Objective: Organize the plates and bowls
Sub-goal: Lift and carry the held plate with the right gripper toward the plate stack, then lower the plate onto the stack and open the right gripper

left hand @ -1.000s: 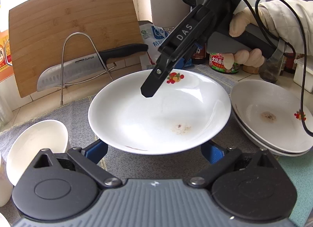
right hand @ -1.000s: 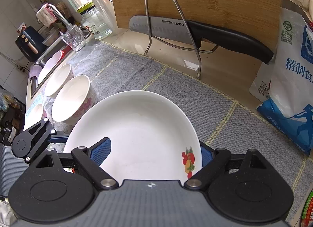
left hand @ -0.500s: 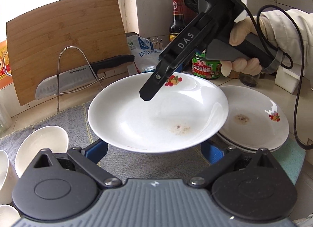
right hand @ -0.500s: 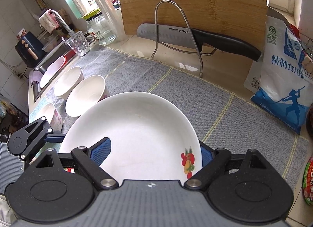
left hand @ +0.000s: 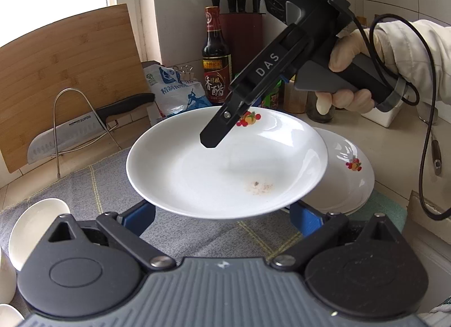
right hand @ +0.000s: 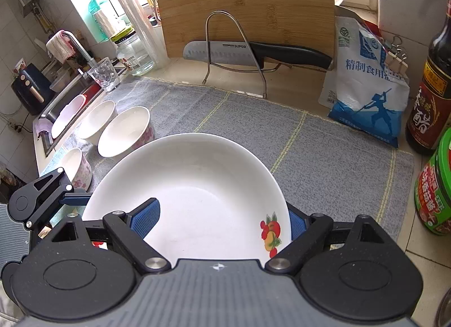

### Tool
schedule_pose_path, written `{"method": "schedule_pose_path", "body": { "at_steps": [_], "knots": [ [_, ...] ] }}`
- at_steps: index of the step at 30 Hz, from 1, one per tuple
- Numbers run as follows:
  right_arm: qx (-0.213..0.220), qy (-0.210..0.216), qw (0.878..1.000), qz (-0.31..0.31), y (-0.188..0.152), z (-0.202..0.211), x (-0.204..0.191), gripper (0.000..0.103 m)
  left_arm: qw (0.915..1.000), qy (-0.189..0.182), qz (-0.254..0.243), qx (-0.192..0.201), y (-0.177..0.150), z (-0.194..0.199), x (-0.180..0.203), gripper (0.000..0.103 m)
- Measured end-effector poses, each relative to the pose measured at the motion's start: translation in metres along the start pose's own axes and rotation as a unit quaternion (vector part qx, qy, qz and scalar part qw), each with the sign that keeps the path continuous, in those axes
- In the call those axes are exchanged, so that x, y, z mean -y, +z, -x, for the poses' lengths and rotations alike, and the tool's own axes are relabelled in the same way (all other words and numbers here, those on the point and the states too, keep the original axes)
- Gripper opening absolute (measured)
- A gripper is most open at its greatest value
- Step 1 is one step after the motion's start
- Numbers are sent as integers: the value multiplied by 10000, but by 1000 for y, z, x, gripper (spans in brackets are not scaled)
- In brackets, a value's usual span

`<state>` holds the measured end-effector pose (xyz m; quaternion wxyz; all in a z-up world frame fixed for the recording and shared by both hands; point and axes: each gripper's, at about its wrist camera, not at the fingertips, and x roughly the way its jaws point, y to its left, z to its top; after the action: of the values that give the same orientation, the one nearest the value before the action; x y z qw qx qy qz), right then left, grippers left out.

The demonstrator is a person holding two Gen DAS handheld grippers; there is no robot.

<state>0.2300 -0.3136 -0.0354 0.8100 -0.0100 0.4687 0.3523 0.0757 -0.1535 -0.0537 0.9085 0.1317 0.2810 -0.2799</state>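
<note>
A white plate with a fruit print hangs in the air above the grey mat. My right gripper is shut on its far rim, one finger on top. In the right wrist view the plate fills the space between the blue pads. My left gripper sits open under the plate's near rim, its blue pads apart on either side. A stack of white plates lies to the right, partly under the held plate. White bowls stand on the mat's left end.
A bamboo cutting board leans at the back with a knife on a wire stand. A salt bag, vinegar bottle and green-lidded jar stand right. A sink and glass are left.
The plate has risen with both grippers, so the counter looks farther below. The plate stack has slid from beside the held plate to partly under its right edge.
</note>
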Motion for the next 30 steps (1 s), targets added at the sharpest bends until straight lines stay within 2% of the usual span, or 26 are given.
{"method": "schedule_pose_path", "body": {
  "at_steps": [19, 30],
  "knots": [
    [94, -394, 9969, -681, -65, 32, 30, 94, 9967, -681, -392, -213, 4, -20, 42, 101],
    [99, -465, 9941, -971, -89, 34, 49, 94, 9942, -859, -556, -336, 8, -34, 55, 101]
  ]
}}
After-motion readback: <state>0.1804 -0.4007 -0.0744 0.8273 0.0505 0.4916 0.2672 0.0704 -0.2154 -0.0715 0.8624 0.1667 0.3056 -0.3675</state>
